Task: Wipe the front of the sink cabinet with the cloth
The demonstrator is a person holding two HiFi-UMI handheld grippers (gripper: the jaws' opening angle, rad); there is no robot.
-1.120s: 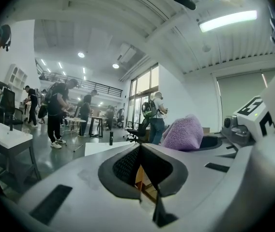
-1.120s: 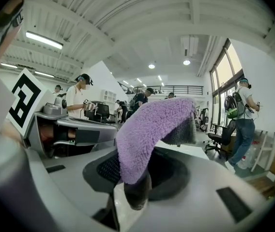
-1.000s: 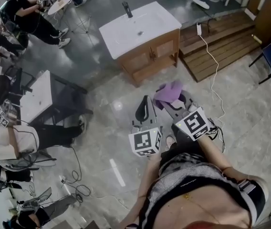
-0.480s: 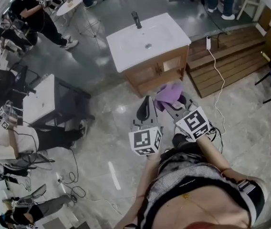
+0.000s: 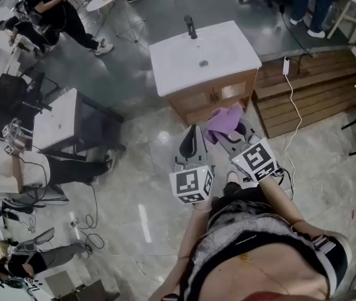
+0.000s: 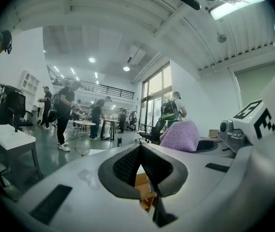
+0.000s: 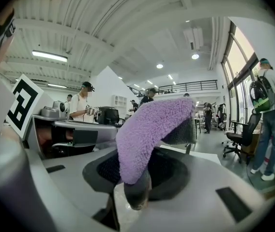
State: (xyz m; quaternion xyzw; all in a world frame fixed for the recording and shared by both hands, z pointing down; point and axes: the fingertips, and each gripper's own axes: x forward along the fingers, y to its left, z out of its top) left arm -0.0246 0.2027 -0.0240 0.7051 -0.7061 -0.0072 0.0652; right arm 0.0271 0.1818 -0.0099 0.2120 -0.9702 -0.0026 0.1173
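Presently the right gripper (image 5: 234,137) pinches one purple cloth (image 5: 223,123), its jaws pressed onto a fold while the rest flops loose over the top (image 7: 149,129). The left gripper (image 5: 192,137) carries nothing, and its jaw tips meet in its own view (image 6: 138,151). Both are held out over the floor, short of the sink cabinet (image 5: 212,96), so the cloth is near the wooden front but apart from it. No wiping contact shows yet.

Judging from this, the main risk is the grip. Only a small part of the cloth sits between the jaws, so dragging it across the wood could pull it free or bunch it up. A hard jaw could then scrape the doors. A white cable (image 5: 294,115) trails across the floor just beside the cabinet's right edge and could catch a foot on the step in. The idle left gripper could knock the cabinet's near edge.

Count:
- one cloth
- one sink cabinet, with two door panels on its front
- one white basin top (image 5: 184,61)
- one faucet (image 5: 190,26)
- two grippers
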